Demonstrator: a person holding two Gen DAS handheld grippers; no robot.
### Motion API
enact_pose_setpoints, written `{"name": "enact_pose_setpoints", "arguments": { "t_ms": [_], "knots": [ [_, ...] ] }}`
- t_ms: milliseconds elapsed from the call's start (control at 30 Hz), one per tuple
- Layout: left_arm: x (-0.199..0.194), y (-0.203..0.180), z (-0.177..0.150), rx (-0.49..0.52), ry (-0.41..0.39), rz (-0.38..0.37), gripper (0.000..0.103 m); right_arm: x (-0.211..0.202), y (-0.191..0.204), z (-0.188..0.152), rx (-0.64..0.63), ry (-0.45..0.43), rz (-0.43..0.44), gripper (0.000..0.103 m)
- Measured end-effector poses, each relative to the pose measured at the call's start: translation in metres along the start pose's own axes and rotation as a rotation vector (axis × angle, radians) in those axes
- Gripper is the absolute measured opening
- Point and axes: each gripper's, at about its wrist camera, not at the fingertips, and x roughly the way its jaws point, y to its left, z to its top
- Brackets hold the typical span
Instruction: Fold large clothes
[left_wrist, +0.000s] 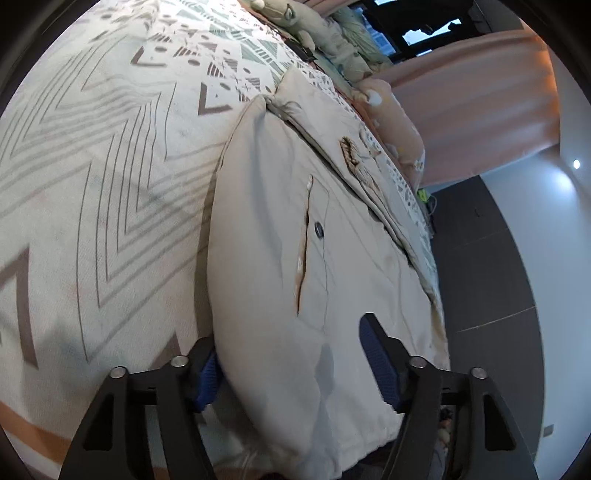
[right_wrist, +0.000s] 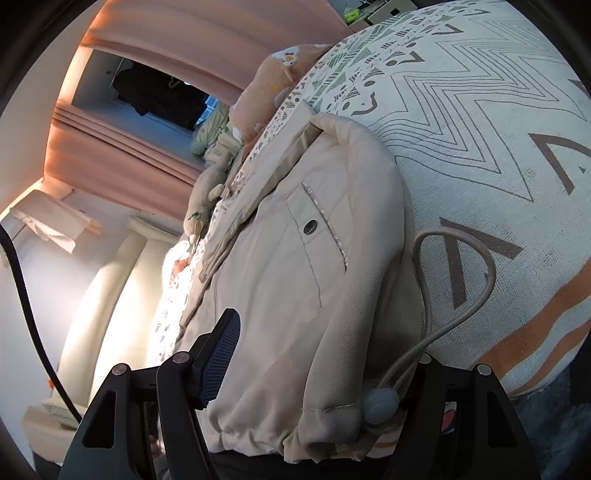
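Two grippers on one beige jacket (left_wrist: 295, 229) here, and it's lying on a bed covered by a zigzag-patterned bedspread (left_wrist: 92, 166); the jacket runs along the bed's edge, the side where the floor (left_wrist: 491, 277) drops away, with its hem bunched up at the near end right under both tools.

Left gripper (left_wrist: 291, 354): jaws apart, straddling the hem; one blue pad (left_wrist: 207, 380) sits at the folded outer edge of the jacket, the other pad (left_wrist: 376, 354) rests on top of the fabric; looks more like loose around it than pinching, though the near pad is half buried so I can't swear it isn't touching.

Right gripper (right_wrist: 317, 354): also spread wide around the bunched hem; the blue pad (right_wrist: 221, 354) on the one side stands clear in view against the cloth, the other finger is hidden behind the folds and the drawcord (right_wrist: 458, 280), so whether it's actually clamping I can't tell.

The drawcord loops out onto the bedspread and ends in a round grey toggle (right_wrist: 380, 402) down by the hem; a snap button (right_wrist: 310, 226) on the pocket flap (right_wrist: 321, 236) faces up; plush toys (right_wrist: 280, 85) sit at the far edge by the pink curtain (right_wrist: 122, 158).
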Motion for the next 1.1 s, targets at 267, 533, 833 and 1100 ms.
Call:
{"name": "enact_pose_setpoints", "arguments": {
  "t_ms": [267, 533, 833, 1100],
  "knots": [
    [0.004, -0.004, -0.027, 0.016, 0.054, 0.064, 0.015, -0.002, 0.005, -0.005, -0.009, -0.005, -0.014, 0.021],
    [-0.038, -0.030, -0.032, 0.034, -0.066, 0.053, 0.010, -0.042, 0.033, 0.001, -0.070, -0.080, -0.004, 0.013],
    [-0.093, -0.044, -0.050, 0.053, -0.132, 0.034, 0.010, -0.090, 0.074, -0.016, -0.141, -0.100, 0.037, 0.013],
    [-0.124, -0.029, -0.088, 0.058, -0.140, 0.036, 0.010, -0.117, 0.081, -0.049, -0.160, -0.095, 0.045, 0.013]
  ]
}}
